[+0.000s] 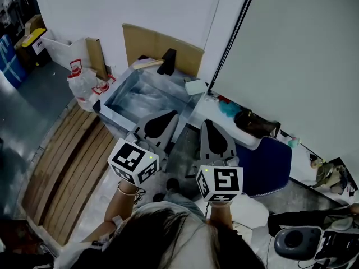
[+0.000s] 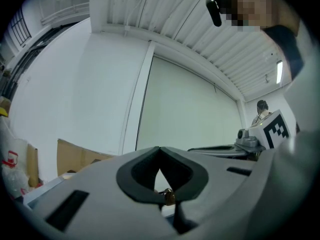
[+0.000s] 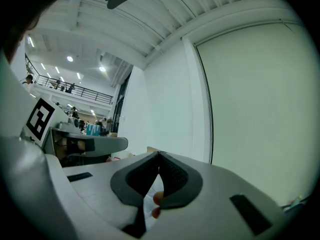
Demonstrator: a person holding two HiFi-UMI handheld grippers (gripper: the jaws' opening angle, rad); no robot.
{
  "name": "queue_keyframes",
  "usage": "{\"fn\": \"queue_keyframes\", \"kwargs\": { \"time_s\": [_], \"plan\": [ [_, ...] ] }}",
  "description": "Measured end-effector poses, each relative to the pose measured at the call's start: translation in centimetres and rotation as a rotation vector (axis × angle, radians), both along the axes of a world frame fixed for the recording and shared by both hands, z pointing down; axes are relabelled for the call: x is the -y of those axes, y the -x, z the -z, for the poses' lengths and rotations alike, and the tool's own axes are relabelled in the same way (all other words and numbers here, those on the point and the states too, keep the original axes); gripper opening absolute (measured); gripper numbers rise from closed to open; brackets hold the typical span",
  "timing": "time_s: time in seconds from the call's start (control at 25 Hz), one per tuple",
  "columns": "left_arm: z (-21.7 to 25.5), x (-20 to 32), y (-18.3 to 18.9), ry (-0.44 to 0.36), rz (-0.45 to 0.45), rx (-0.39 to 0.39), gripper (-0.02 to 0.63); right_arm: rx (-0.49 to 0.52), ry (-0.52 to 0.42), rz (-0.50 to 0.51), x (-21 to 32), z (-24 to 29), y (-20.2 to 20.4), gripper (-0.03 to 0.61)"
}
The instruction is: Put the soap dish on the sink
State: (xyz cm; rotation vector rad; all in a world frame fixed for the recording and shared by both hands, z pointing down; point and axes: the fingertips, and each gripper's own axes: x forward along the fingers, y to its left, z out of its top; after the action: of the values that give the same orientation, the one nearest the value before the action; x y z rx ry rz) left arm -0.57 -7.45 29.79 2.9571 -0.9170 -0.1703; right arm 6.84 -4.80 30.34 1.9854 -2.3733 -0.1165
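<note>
A broad cardboard sheet [image 1: 162, 45] leans against the white wall [image 1: 112, 4] on the far side. Left of it a narrower cardboard piece [image 1: 96, 55] stands upright, with a white plastic bag [image 1: 83, 84] printed in red just beside it. Wooden slats [image 1: 67, 161] lie along the floor on the left. At the far left a blue crate [image 1: 11, 66] sits near a box with a yellow top [image 1: 32, 37]. On the right a black bag [image 1: 255, 123] and a teal cloth [image 1: 229, 108] rest on a white ledge [image 1: 216, 116], with a dark blue object [image 1: 269, 164] nearer. A large pale panel [image 1: 303, 55] fills the far right.
</note>
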Motion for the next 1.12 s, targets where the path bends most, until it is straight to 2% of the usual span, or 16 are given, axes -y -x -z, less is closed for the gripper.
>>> {"fn": "queue_keyframes", "kwargs": {
  "time_s": [0.52, 1.12],
  "plan": [
    [-1.2, 2.9, -3.0, 0.02, -0.012, 0.029, 0.008, -0.011, 0.014, -0.017, 2.4, -0.7, -2.9, 0.026],
    [-2.0, 4.7, -4.2, 0.035, -0.019, 0.049, 0.008, -0.013, 0.036, -0.004, 4.6, -1.5, -3.3, 0.025]
  ]
}}
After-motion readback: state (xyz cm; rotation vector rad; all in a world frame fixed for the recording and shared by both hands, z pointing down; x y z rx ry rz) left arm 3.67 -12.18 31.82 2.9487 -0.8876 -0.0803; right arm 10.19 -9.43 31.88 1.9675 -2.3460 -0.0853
